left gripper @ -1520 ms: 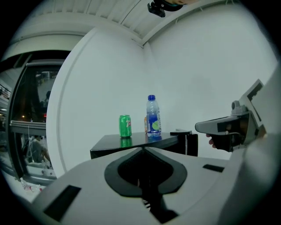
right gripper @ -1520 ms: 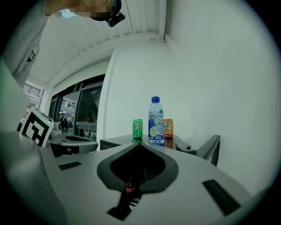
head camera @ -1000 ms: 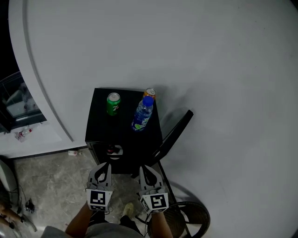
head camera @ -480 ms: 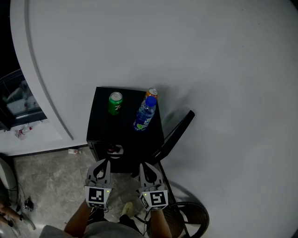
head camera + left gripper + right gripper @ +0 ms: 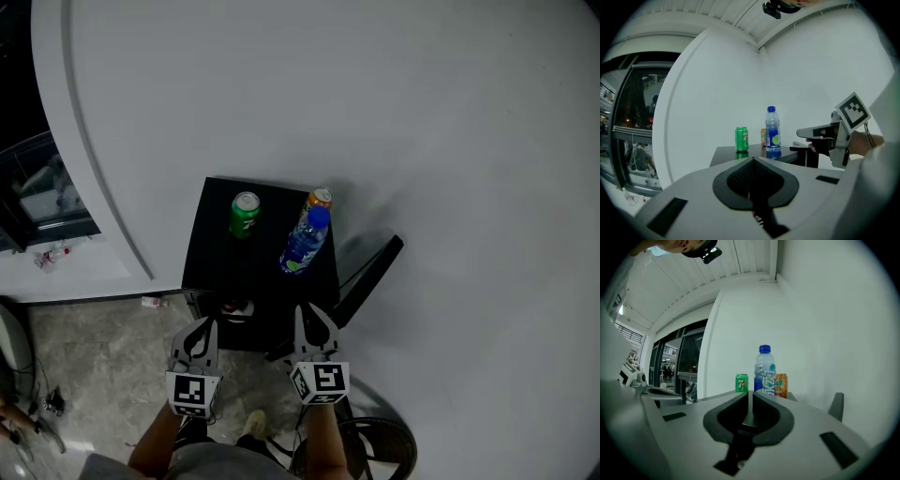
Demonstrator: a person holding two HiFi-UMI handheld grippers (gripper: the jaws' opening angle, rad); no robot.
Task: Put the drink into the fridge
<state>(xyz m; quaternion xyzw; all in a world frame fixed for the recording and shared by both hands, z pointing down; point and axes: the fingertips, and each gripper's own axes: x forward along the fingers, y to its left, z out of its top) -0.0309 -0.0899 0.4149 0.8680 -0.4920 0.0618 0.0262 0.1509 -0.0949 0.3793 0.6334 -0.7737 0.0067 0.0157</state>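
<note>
The task looks to be at its very start, in the approach: nothing has been picked up, and all three drinks stand on top of the black mini fridge. The left gripper has its jaws pressed together with nothing between them, and the right gripper is likewise closed and empty. The person holds both low and close to the body, side by side and level, jaws pointing forward at the fridge front, forearms running back toward the bottom of the head view. Seen along the right gripper's jaws, the blue-capped drink bottle stands almost straight ahead, with the orange can just to its right and a little behind it, and the green can a little to the left. Seen along the left gripper's jaws, the green can is ahead and slightly left, and the bottle ahead and to the right. A dark panel, probably the fridge door, stands swung out ahead and to the right of the right gripper, so the compartment seems to be open already, though its inside is not visible in any view. Which drink is meant cannot be told. The bottle is the likeliest pick for the right gripper, which would need to rise to the height of the fridge top, spread its jaws wider than the bottle's body and move forward around it without knocking the orange can close behind.
</note>
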